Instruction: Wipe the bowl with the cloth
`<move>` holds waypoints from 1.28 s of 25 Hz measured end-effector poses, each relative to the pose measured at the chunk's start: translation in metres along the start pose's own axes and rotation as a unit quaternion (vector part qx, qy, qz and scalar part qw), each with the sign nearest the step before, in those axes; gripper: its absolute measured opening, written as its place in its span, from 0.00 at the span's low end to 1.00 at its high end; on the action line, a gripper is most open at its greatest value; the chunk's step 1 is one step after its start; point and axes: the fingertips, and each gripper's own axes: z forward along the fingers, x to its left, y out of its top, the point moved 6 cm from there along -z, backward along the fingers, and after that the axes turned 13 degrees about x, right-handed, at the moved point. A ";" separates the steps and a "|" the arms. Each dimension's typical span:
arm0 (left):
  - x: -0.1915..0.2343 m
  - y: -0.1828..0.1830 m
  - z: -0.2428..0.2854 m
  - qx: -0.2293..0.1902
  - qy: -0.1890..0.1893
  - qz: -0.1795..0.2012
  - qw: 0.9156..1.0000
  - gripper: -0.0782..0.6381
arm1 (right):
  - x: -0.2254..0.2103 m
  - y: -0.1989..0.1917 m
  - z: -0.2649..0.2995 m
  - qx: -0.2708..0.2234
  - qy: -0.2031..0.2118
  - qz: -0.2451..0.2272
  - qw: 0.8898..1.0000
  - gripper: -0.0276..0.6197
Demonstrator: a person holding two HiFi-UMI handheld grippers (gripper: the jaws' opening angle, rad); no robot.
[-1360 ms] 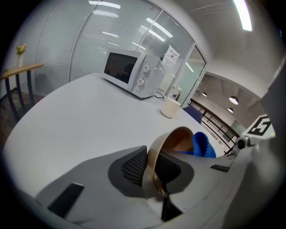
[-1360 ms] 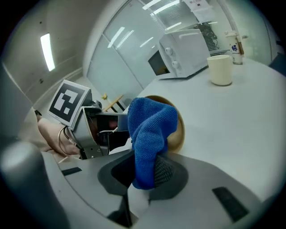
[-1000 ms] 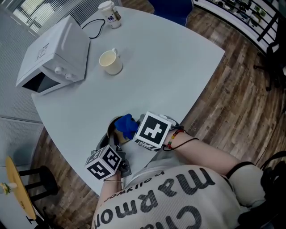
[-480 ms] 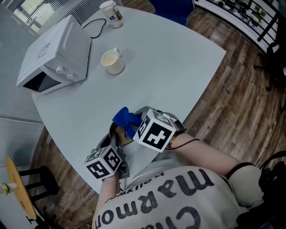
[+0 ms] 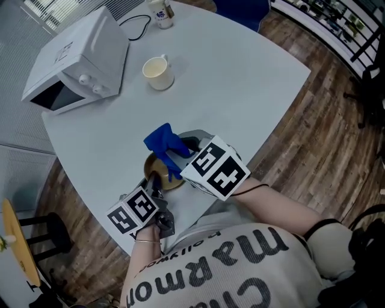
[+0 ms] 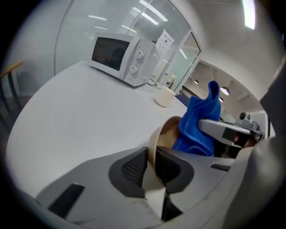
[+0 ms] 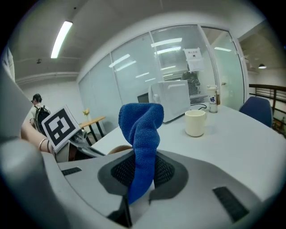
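Observation:
A tan bowl [image 5: 161, 175] sits near the front edge of the grey table [image 5: 240, 84]. My left gripper [image 5: 156, 186] is shut on the bowl's near rim; in the left gripper view the rim [image 6: 152, 150] is pinched between the pads. My right gripper [image 5: 178, 154] is shut on a blue cloth [image 5: 164, 143], which stands bunched above the bowl's far side. In the right gripper view the cloth [image 7: 141, 129] rises upright from between the pads, and a sliver of the bowl [image 7: 117, 150] shows behind it.
A white microwave [image 5: 78, 60] stands at the table's far left with its cable behind it. A cream mug [image 5: 159, 73] sits to its right, and a small bottle [image 5: 161, 12] further back. The table's curved edge [image 5: 283, 114] drops to wooden floor on the right.
My right gripper has risen and tilted up, lifting the blue cloth from inside the bowl to above its far side. The left gripper still grips the rim in about the same place.

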 end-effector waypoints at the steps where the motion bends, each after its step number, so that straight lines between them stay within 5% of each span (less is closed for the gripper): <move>1: 0.001 -0.001 0.000 0.002 -0.003 -0.011 1.000 0.17 | -0.002 0.004 -0.002 -0.016 0.001 0.010 1.000 0.14; 9: 0.023 -0.004 0.003 -0.003 -0.006 -0.104 0.995 0.16 | -0.032 0.015 -0.026 -0.143 0.056 0.149 0.977 0.14; 18: 0.030 0.001 0.017 0.000 -0.017 -0.182 0.983 0.15 | -0.075 -0.001 -0.059 -0.248 0.092 0.276 0.924 0.14; 25: 0.032 0.011 0.024 -0.006 -0.018 -0.191 0.981 0.18 | -0.084 -0.010 -0.059 -0.244 0.093 0.294 0.919 0.14; 32: 0.026 0.016 0.015 -0.036 -0.051 -0.161 0.985 0.32 | -0.068 -0.024 -0.067 -0.228 0.075 0.260 0.935 0.14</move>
